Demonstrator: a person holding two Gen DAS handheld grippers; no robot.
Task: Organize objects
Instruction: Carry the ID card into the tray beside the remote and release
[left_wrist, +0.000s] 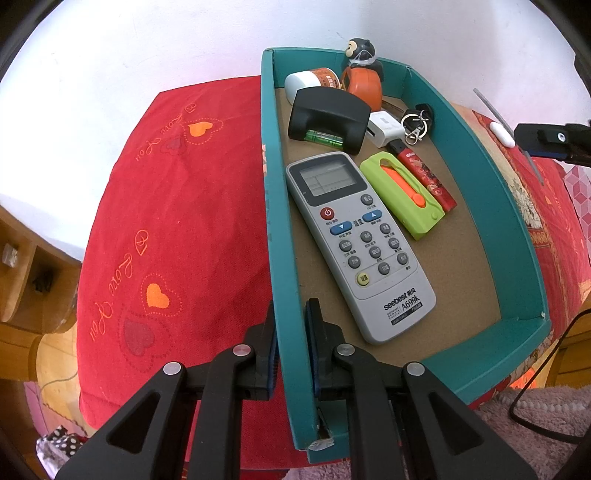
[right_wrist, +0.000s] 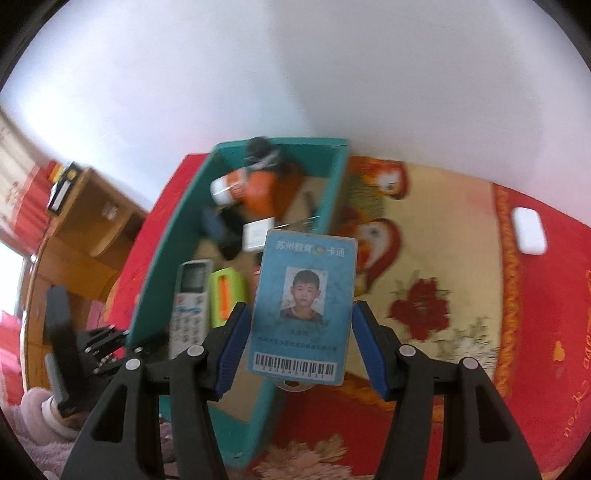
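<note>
A teal cardboard box (left_wrist: 476, 192) sits on a red bedspread and holds a grey remote (left_wrist: 354, 243), a green box cutter (left_wrist: 402, 195), a red lighter (left_wrist: 428, 173), a black holder (left_wrist: 328, 118), keys (left_wrist: 417, 122), an orange tape measure (left_wrist: 364, 86) and other small items. My left gripper (left_wrist: 291, 310) is shut on the box's near left wall. My right gripper (right_wrist: 299, 332) is shut on a blue ID card (right_wrist: 301, 310), pinched by its long edges. The card hangs above the box's right wall (right_wrist: 332, 192), with the box contents blurred behind it.
A white oblong object (right_wrist: 530, 230) lies on the patterned bedspread (right_wrist: 443, 258) right of the box. A red pillow (left_wrist: 177, 229) lies left of the box. A wooden shelf unit (right_wrist: 85, 229) stands at the far left. A fuzzy pink sleeve (right_wrist: 37, 413) shows at the lower left.
</note>
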